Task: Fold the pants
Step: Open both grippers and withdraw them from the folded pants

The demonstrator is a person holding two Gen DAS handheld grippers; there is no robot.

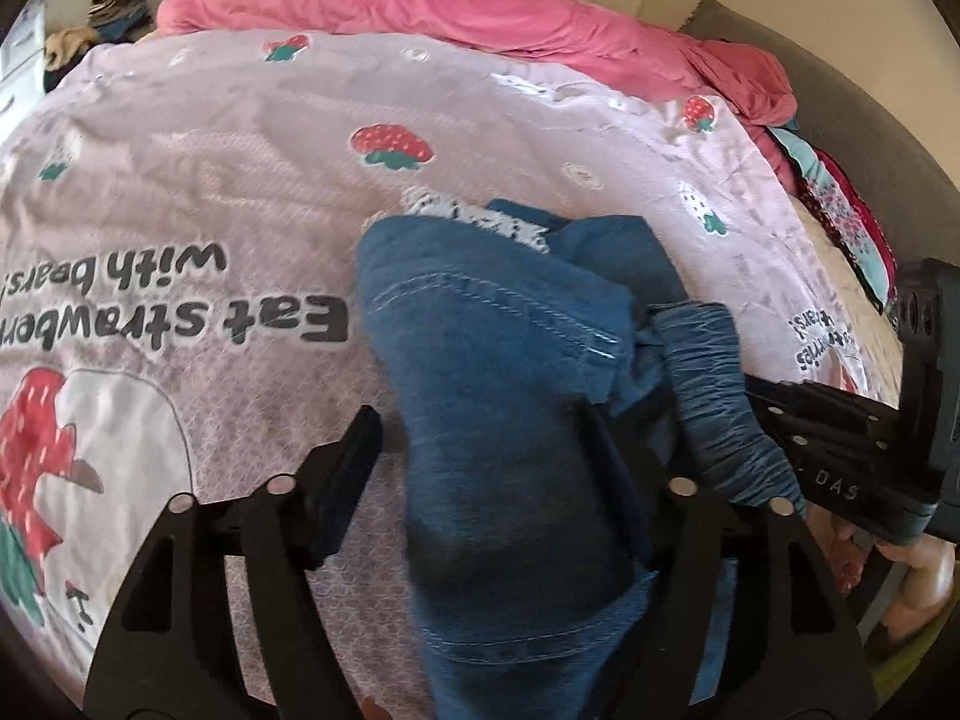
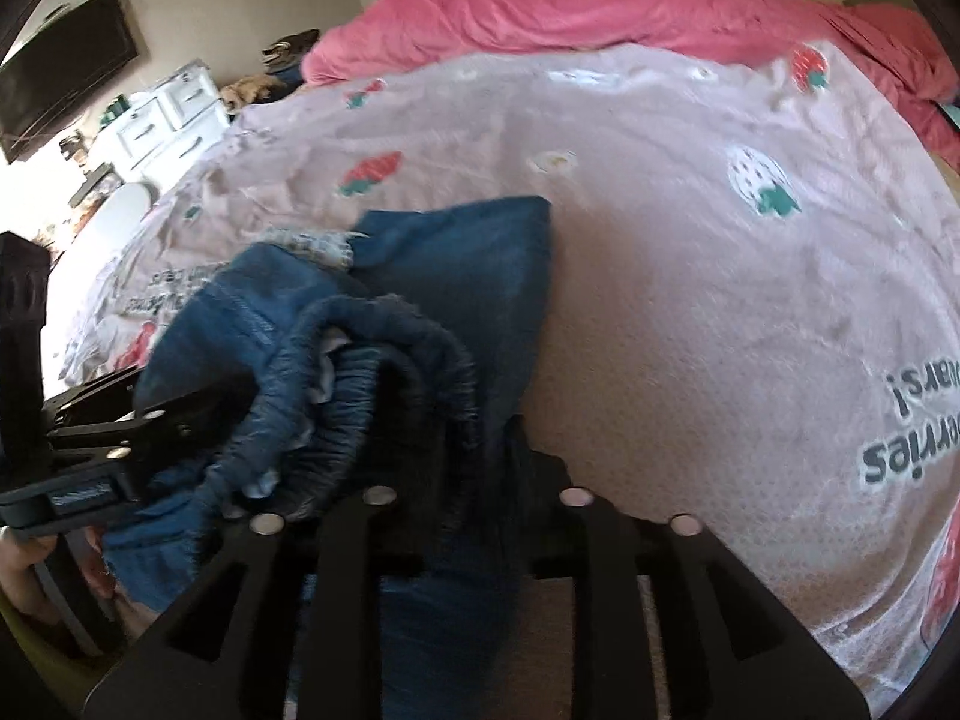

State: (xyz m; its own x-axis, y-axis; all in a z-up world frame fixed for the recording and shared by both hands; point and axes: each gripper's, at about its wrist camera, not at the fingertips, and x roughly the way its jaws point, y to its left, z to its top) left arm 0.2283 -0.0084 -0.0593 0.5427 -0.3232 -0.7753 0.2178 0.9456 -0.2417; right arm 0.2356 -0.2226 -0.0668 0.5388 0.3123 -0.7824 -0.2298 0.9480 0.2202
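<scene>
Jeans (image 1: 498, 420) lie bunched on the strawberry-print bedspread (image 1: 240, 180) near its front edge, so both tools can reach the elastic waistband (image 2: 372, 396). Left gripper (image 1: 480, 450) has its 2 fingers spread with a denim leg between, loose. Right gripper (image 2: 474, 468) is partly open around the waistband; whether it pinches, I cannot tell.

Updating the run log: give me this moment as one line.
jeans bunched on strawberry bedspread | left gripper open around jeans | right gripper at waistband, grip unclear

pants (image 1: 516, 372) on bedspread (image 1: 240, 192), blanket (image 1: 420, 0) behind
</scene>
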